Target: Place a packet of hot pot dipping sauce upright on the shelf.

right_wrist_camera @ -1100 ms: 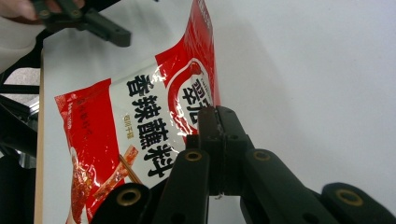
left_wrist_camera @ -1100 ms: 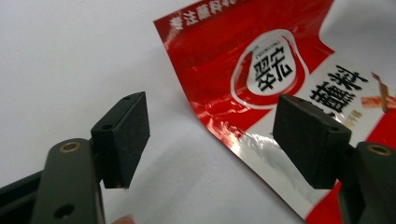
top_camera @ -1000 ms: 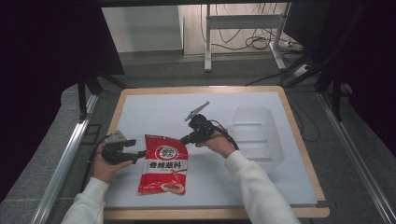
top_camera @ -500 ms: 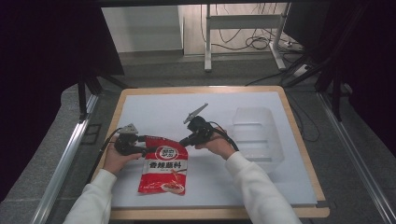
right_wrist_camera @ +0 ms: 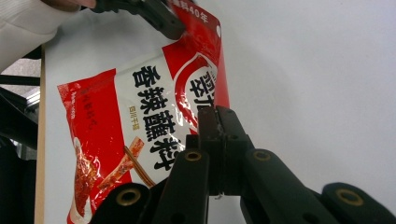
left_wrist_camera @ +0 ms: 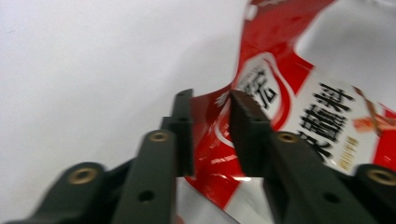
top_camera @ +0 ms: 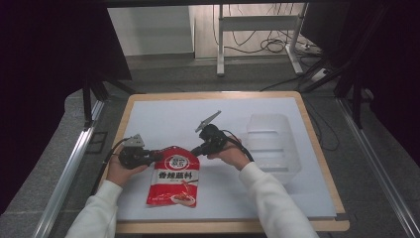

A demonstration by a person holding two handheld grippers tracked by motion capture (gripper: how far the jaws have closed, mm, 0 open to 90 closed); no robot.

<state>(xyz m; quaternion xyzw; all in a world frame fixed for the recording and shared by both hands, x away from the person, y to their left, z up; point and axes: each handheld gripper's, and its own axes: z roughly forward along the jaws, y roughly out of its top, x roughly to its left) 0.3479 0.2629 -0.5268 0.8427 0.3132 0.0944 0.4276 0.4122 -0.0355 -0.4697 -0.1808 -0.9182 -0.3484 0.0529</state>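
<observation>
- High view: red and white packet (top_camera: 174, 176) lies flat on the white table (top_camera: 163, 114), near the front edge, left of centre. Big black Chinese characters across its white band; too small here to read more.
- Left gripper (top_camera: 157, 155) is at the packet's top left corner, held low by the left hand (top_camera: 119, 167), forearm in a white sleeve coming in from bottom left.
- Right gripper (top_camera: 194, 151) is on the packet's top right corner; right hand (top_camera: 229, 154) wraps the handle, grey plate tilted up behind it.
- Clear plastic tub (top_camera: 271, 144) sits to the right of the right hand, apart from the packet.
- Left gripper view: jaws parted, straddling the packet's (left_wrist_camera: 299, 107) raised edge with a gap each side; not pinched. Characters blurred.
- Right gripper view: jaws pressed together on the packet's (right_wrist_camera: 140, 116) edge, no gap visible. Print reads "香辣蘸料"; "40年" shows at the far corner, where the left gripper's dark jaws (right_wrist_camera: 161, 18) sit.
</observation>
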